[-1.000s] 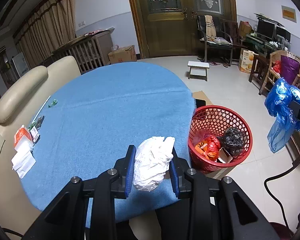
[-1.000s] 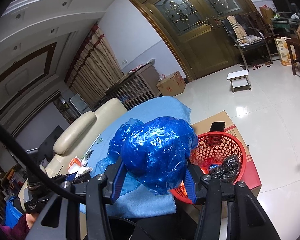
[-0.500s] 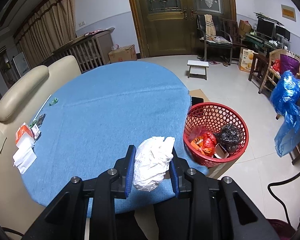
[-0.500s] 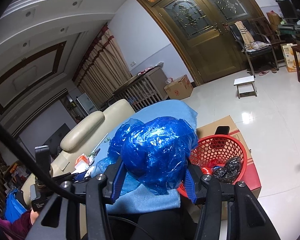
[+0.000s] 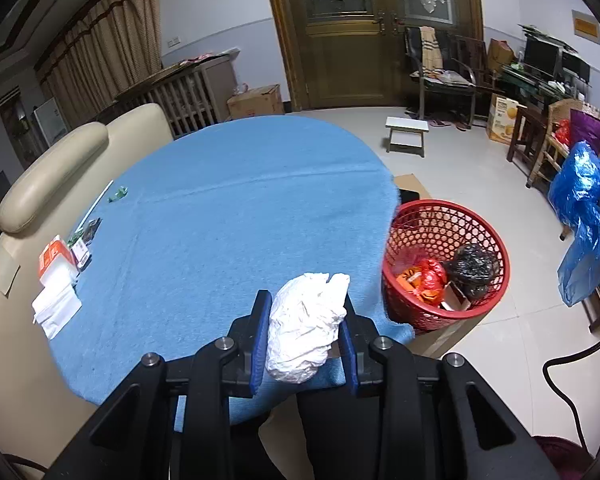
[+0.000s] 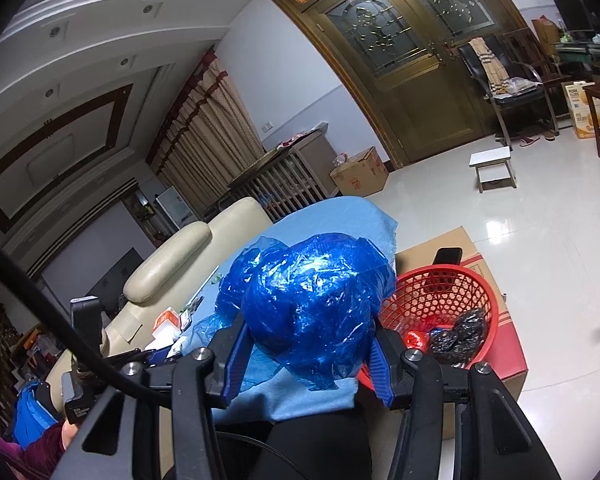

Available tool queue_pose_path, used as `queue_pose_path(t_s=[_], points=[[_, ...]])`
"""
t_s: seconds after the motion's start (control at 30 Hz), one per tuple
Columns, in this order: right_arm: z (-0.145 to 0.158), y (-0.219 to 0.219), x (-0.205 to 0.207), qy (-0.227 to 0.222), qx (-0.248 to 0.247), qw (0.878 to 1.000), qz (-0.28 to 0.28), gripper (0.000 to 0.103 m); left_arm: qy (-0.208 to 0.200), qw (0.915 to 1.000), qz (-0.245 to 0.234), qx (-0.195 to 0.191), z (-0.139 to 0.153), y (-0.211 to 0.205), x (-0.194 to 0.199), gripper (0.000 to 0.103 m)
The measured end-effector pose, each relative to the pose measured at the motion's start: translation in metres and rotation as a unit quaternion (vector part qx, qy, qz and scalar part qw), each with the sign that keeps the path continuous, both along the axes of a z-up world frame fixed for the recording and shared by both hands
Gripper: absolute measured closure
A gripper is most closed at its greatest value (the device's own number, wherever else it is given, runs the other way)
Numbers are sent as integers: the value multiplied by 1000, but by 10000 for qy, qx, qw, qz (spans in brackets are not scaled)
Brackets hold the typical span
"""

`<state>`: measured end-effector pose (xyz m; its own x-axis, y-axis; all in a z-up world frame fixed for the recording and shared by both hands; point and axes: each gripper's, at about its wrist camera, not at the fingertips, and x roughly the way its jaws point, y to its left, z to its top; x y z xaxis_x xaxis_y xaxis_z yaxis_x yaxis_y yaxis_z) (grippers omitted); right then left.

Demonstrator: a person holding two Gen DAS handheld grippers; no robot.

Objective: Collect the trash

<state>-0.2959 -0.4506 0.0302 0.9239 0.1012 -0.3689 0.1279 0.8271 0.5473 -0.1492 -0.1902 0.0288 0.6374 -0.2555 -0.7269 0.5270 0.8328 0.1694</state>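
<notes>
Red basket's (image 6: 452,300) near rim behind the blue bag (image 6: 312,312)

Glossy pale floor tiles (image 5: 472,168) reflected the ceiling light. A tall wooden double door (image 5: 376,32) with patterned glass panes stood in the pale lavender wall (image 5: 216,8). Striped tan curtains (image 5: 100,60) hung on the left behind a cream sofa (image 5: 52,160). A small white stool (image 5: 406,128) stood near dark chairs (image 5: 444,76).

Home living room: sofa (image 5: 52,168), curtains (image 5: 100,52)
</notes>
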Motion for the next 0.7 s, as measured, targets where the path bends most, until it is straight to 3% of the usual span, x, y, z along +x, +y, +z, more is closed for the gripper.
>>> queue_pose_path(t_s=[0.7], points=[[2, 11, 11, 16, -112, 9998, 139, 49, 127, 9997, 129, -140, -5, 17, 4, 71]])
